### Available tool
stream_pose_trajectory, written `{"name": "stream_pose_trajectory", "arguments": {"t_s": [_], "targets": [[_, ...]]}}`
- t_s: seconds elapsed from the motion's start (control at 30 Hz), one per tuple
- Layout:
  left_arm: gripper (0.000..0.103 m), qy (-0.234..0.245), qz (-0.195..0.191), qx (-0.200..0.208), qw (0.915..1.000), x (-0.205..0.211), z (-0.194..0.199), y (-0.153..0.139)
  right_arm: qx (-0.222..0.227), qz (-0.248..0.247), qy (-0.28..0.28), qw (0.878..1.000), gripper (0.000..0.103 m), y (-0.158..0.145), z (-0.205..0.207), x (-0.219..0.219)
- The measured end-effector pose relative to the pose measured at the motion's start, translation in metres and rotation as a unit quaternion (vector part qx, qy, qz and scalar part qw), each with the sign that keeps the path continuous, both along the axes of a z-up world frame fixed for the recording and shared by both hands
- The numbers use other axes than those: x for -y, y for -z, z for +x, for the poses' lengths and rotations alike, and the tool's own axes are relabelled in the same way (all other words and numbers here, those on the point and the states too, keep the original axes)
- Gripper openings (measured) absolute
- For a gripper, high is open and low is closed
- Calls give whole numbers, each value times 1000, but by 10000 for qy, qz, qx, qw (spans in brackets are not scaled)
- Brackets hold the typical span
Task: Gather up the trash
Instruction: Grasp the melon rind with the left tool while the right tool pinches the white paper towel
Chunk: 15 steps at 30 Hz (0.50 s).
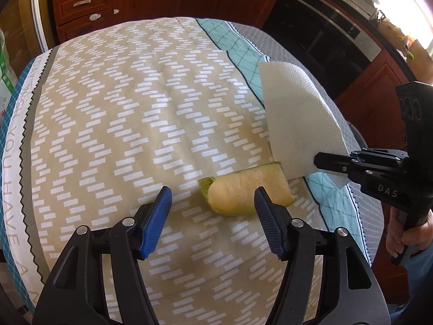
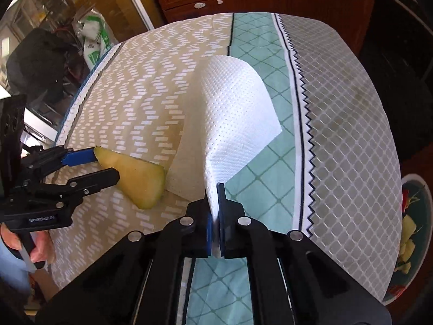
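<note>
Room: kitchen, dark wood drawers (image 1: 89, 2) and an oven (image 1: 324, 27) behind the table.
Table: patterned cloth (image 1: 121, 103) covers it; every place below is given from the rind.
Towel: white paper towel (image 2: 230, 113) just beside the rind, one corner lifted, the far part resting on the cloth.
Rind: pale melon rind (image 1: 243, 192) lying flat mid-cloth, trash not yet lifted.
Bowl: bowl (image 2: 416, 233) of scraps low off the table edge, well apart; likely the trash goes there.
Left gripper (image 1: 213, 203): fingers apart, straddling the rind's near end without pressing it, seemingly set to close.
Right gripper (image 2: 215, 216): pinched on the towel's corner, ready to carry it off.
</note>
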<state>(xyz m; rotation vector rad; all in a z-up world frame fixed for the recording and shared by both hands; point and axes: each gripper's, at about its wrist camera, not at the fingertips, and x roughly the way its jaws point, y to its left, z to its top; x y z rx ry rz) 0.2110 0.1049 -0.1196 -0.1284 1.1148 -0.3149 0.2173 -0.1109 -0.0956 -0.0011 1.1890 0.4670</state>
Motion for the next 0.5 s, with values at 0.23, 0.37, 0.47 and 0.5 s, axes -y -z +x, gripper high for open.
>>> {"name": "stream_pose_trajectory", "arguments": {"t_s": [0.23, 0.37, 0.47, 0.5], "targets": [[63, 195, 150, 178, 9995, 37, -2, 0, -83, 175, 602, 9980, 4, -2, -13, 47], [18, 44, 60, 306, 9995, 42, -7, -11, -122, 289, 711, 9970, 4, 1, -20, 58], [15, 8, 244, 452, 9987, 52, -14, -23, -104, 457, 785, 9958, 4, -1, -26, 67], [14, 27, 291, 504, 9983, 57, -17, -27, -64, 512, 808, 9954, 4, -4, -28, 70]]}}
